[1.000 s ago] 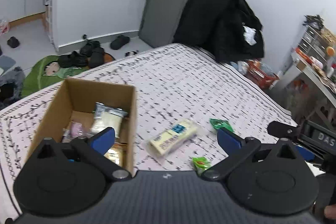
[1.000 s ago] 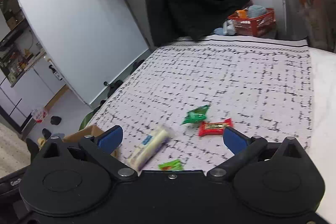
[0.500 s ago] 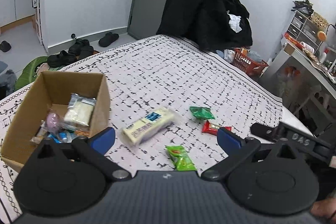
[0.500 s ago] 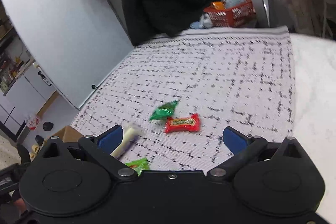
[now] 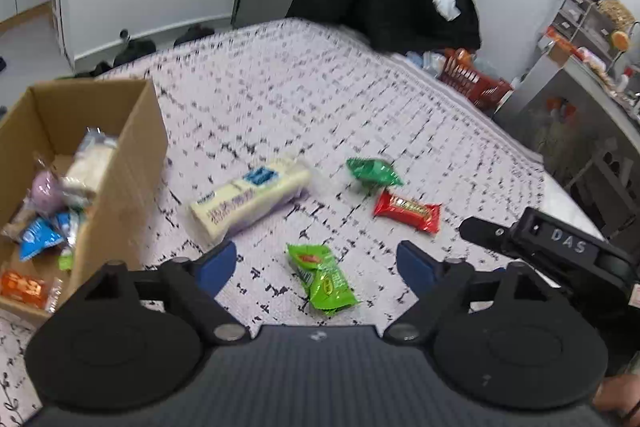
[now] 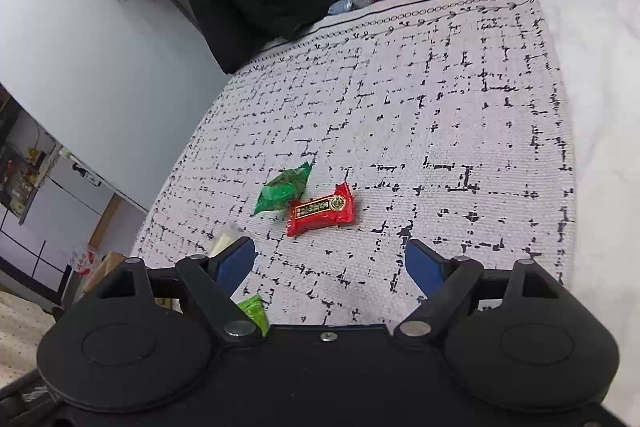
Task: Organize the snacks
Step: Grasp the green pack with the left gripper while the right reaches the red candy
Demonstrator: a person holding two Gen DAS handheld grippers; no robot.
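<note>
Patterned cloth (image 5: 320,99) is covering the surface, with light, crinkly snacks lying loose. Both grippers' fingers are closing, nothing between: left gripper (image 5: 316,263) over the lime packet (image 5: 322,277), right gripper (image 6: 330,263) nearing the red bar (image 6: 322,209). Slippery wrappers; pinching mid-body looks safest.

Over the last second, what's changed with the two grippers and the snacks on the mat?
Both grippers came down closer to the mat. The left gripper now frames the light green packet; the right gripper nears the red candy bar. Both jaws are closing, with nothing gripped yet. The loose snacks and cardboard box lie as before.
</note>
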